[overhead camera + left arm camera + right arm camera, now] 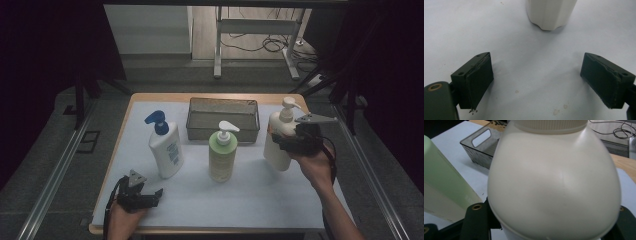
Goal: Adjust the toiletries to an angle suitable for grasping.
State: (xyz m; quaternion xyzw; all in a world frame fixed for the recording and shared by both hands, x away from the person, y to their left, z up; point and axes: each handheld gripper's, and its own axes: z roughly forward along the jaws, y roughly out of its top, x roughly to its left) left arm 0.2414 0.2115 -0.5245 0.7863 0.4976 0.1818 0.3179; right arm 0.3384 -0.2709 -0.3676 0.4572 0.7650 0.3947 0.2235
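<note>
The right gripper (290, 142) holds the cream bottle (279, 142) up, near the basket (223, 119).

On the left, the left gripper (145, 196) rests low on the white mat (250, 195), its jaws wide apart and holding nothing. Next come the white bottle with a blue pump (165, 145) and the green bottle (222, 152), both standing up. On the right, the right gripper is clamped on the cream bottle's fat body. The bottle leans a little, its pump on top. The basket lies to its left and farther back, so the right hand is the nearer one. The mat covers a wooden table (150, 96); the room is dark.
</note>
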